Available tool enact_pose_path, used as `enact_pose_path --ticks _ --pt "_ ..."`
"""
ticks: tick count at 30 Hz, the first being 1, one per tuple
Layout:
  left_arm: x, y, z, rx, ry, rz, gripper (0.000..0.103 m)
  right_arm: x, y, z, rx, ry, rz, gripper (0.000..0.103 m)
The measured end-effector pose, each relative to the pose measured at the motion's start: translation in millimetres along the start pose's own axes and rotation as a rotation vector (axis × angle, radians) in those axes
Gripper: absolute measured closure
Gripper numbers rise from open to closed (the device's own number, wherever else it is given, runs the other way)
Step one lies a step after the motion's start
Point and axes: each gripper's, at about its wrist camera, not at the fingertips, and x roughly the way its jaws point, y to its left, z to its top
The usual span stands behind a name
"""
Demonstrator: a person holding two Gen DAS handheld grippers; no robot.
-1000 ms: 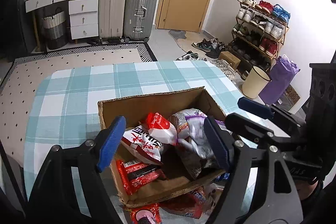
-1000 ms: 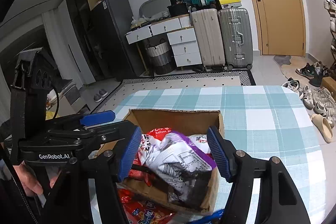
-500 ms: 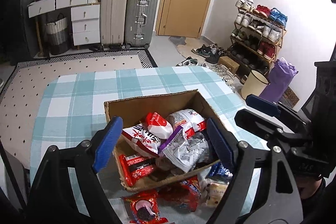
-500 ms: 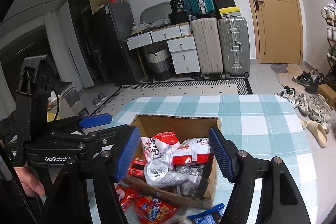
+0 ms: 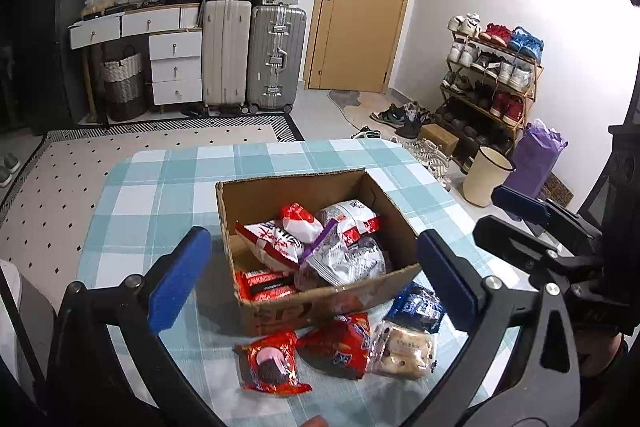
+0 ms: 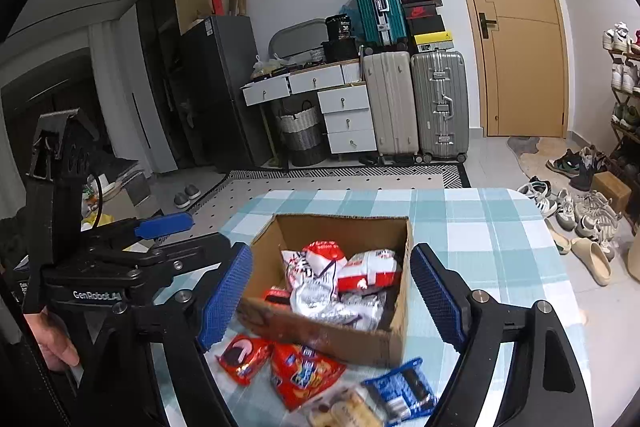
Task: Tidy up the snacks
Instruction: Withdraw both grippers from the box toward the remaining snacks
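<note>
- The left tool is spreading its jaws wider at this moment; nothing is sitting between its blue pads, which are framing the cardboard box from above without touching it.
- The right tool is likewise opening, with no packet between its pads; the box is showing through the gap, apart from both pads.
- The box is resting on the checked bench, open-topped, already carrying several snack bags: white-and-red ones and a silver-and-purple bag.
- Four packets are lying loose on the bench just in front of the box: a red cookie packet, a red-orange crisp bag, a clear-wrapped pastry and a blue cookie packet.
- Handling judgement: all four are looking light, soft and air-filled, with slick film that is likely to slide under a shallow pinch.
- The pastry and the cookies are probably crushable; a gentle closure is advisable.
- Recommended hold: across the narrow width at mid-body, or on a crimped end seam, where the film is stiffest.
- The crisp bag is overlapping its neighbours, so lifting an outer packet first is appearing safer.
</note>
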Motion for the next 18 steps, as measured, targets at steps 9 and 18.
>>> enact_pose_path --ticks 9,18 --pt "-23.5 0.6 -24.0 -0.029 0.011 0.026 0.001 -39.0 4.6 -20.7 -0.006 -0.026 -0.018 0.015" --pt "-34.1 0.5 -52.5 -0.045 0.026 0.061 0.001 -61.4 3.9 -52.6 0.009 -0.014 -0.027 0.011"
